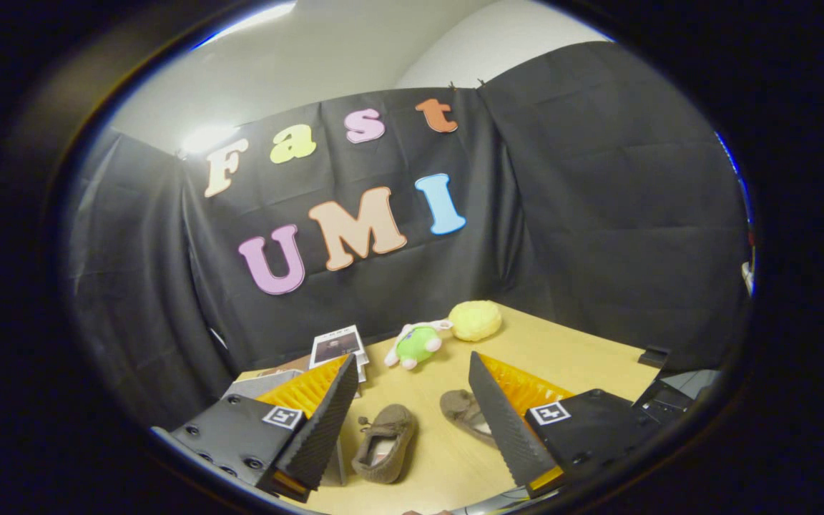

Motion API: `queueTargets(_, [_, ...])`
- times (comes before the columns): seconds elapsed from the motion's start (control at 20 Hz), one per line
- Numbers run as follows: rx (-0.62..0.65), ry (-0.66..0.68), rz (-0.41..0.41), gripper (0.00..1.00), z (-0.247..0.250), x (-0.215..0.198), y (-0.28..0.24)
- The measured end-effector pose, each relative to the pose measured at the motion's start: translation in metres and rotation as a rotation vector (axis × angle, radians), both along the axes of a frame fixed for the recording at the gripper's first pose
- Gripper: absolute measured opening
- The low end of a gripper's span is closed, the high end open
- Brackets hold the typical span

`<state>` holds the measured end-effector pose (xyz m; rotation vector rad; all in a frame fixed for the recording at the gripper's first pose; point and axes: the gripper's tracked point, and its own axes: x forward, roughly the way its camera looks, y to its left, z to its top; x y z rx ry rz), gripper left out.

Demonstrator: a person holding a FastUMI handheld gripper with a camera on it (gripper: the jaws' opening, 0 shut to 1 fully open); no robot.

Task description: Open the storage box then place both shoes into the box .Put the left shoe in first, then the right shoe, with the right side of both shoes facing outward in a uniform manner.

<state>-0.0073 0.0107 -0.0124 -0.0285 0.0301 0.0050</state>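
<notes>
On the wooden table (584,357), two soft brown shoes lie apart: one shoe (385,442) between the fingers, the other (460,411) touching the right finger's inner edge. Gripper (412,422) stands wide open, holding nothing. Judged light and limp; the heel rim offers the firmest hold.

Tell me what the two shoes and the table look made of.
Shoes: soft, matte brown fabric, perhaps suede or fleece, with a fuzzy, slouchy look and a lace bow on one. Table: smooth pale wood-look top, likely laminate. The open claw holds nothing.
</notes>
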Motion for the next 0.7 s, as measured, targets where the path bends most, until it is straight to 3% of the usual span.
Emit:
queueTargets(0.4, [0.023,0.054,0.031,0.99,-0.017,-0.005,0.012])
queueTargets(0.7, [0.126,0.183,0.082,1.0,-0.056,-0.003,0.031])
